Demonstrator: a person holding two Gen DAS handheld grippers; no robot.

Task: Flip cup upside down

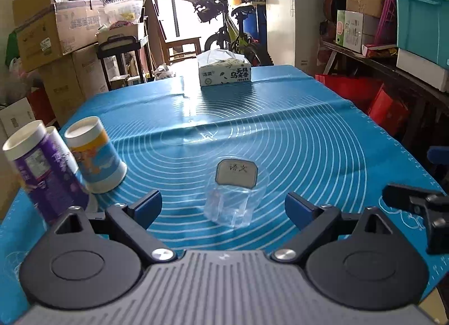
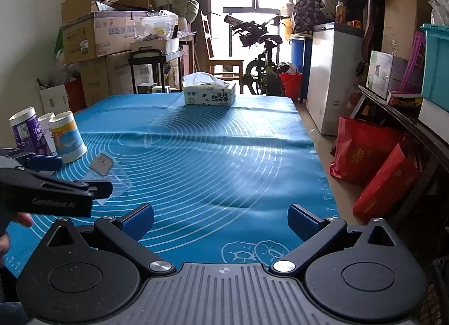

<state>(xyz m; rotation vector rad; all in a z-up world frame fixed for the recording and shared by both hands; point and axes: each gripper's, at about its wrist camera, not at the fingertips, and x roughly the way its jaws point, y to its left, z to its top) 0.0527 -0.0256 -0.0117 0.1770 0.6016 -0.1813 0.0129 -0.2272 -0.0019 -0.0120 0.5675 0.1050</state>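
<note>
Your left claw (image 1: 223, 210) has its blue pads spread wide, gripping nothing; the clear cup (image 1: 234, 193) sits on the blue-matted surface (image 1: 308, 140) at lower centre of the left wrist view, just ahead between the pads, untouched. Your right claw (image 2: 221, 221) is also spread apart and empty. Paper canisters (image 1: 92, 154) stand at the left edge.

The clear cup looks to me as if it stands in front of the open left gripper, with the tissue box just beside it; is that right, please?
Not quite: the clear cup does stand in front of the open left gripper, but the tissue box is not beside it. The left wrist view shows the box far off, near the far edge of the blue mat.
</note>
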